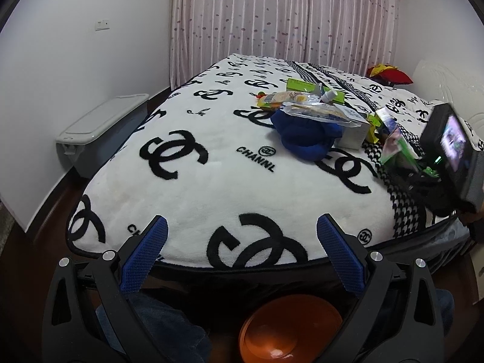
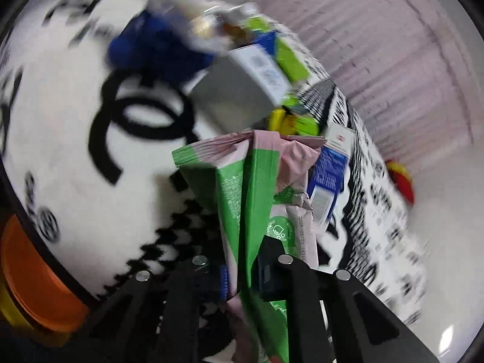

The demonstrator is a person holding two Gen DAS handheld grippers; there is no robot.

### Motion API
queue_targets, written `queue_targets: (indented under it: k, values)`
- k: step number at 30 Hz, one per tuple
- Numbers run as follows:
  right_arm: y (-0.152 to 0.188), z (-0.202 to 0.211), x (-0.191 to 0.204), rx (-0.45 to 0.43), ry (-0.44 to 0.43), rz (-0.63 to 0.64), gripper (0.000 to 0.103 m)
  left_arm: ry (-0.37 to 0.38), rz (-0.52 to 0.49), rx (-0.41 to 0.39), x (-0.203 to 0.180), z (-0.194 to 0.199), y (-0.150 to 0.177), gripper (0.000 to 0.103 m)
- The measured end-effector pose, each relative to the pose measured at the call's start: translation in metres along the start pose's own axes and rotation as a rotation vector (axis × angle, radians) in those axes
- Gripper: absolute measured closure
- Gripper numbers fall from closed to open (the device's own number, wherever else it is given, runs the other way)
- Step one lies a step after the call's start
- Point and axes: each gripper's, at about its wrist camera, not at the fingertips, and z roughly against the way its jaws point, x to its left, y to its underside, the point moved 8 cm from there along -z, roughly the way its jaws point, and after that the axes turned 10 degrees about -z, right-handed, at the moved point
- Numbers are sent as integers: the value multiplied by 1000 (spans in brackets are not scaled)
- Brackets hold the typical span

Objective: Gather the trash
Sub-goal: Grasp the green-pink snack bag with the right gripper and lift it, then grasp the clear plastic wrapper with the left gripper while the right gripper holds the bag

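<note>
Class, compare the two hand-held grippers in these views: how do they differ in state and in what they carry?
The left hand-held gripper is open, its blue pads wide apart; the right hand-held gripper is shut. The left holds nothing, hovering over the blanket's edge; the right pinches a green-and-pink wrapper. Both have black fingers and blue pads.

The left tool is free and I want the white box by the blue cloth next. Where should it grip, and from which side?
Grip the white box across its bare near end, coming in low from the bed's foot edge. A clear wrapper drapes over its top and the blue cloth crowds its left, so that end face looks the most exposed. The left tool stands open.
</note>
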Motion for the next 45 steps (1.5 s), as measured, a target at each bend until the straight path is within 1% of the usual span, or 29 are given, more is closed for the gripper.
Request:
queue_targets:
  k: [2, 3, 5, 8, 10, 12, 15, 16, 18, 19, 20, 23, 24, 25, 27, 29, 30, 31, 34, 37, 42, 45]
  values:
    - [-2, 16, -13, -45, -68, -130, 93, 32, 10, -5, -2, -2, -2, 7]
    - [-3, 22, -17, -61, -89, -177, 93, 59, 18, -8, -4, -4, -4, 7]
    - [-4, 40, -29, -110, -156, -304, 93, 137, 45, -8, -9, -12, -9, 7]
    - [-6, 64, -33, -177, -246, -419, 93, 249, 87, -4, -18, -27, -24, 7]
    - [-4, 85, -32, -224, -281, -453, 93, 315, 115, -8, -25, -37, -38, 7]
    - [-1, 99, -29, -251, -310, -474, 93, 383, 152, -11, -31, -47, -54, 7]
    - [5, 113, -26, -269, -336, -485, 93, 491, 253, 0, -37, -70, -77, 7]
    - [7, 115, -26, -274, -342, -487, 93, 546, 313, 15, -38, -81, -85, 7]
    - [12, 120, -28, -283, -355, -493, 93, 613, 406, 37, -39, -99, -93, 7]
    - [14, 124, -28, -288, -363, -500, 93, 634, 458, 45, -38, -108, -99, 7]
    - [16, 126, -29, -291, -366, -503, 93, 640, 492, 48, -37, -116, -104, 8]
    - [21, 131, -30, -302, -369, -507, 93, 635, 577, 77, -30, -139, -111, 9]
    - [23, 132, -30, -303, -370, -508, 93, 650, 616, 88, -29, -145, -113, 11]
    - [24, 132, -30, -302, -371, -512, 93, 669, 633, 92, -28, -147, -113, 32]
    - [26, 131, -30, -299, -376, -514, 93, 711, 635, 121, -34, -149, -114, 60]
    - [28, 130, -29, -298, -374, -520, 93, 727, 627, 123, -37, -147, -115, 68]
    - [29, 130, -29, -299, -375, -523, 93, 731, 614, 125, -38, -146, -116, 77]
    - [31, 131, -28, -300, -377, -527, 93, 734, 614, 126, -38, -147, -115, 83]
    - [30, 130, -27, -302, -382, -531, 93, 733, 623, 120, -34, -146, -116, 90]
    - [30, 131, -25, -305, -388, -529, 93, 745, 612, 101, -32, -138, -116, 95]
    - [30, 137, -23, -314, -395, -532, 93, 752, 569, 64, -30, -118, -117, 97]
    - [30, 141, -19, -316, -397, -524, 93, 753, 511, 33, -29, -99, -118, 98]
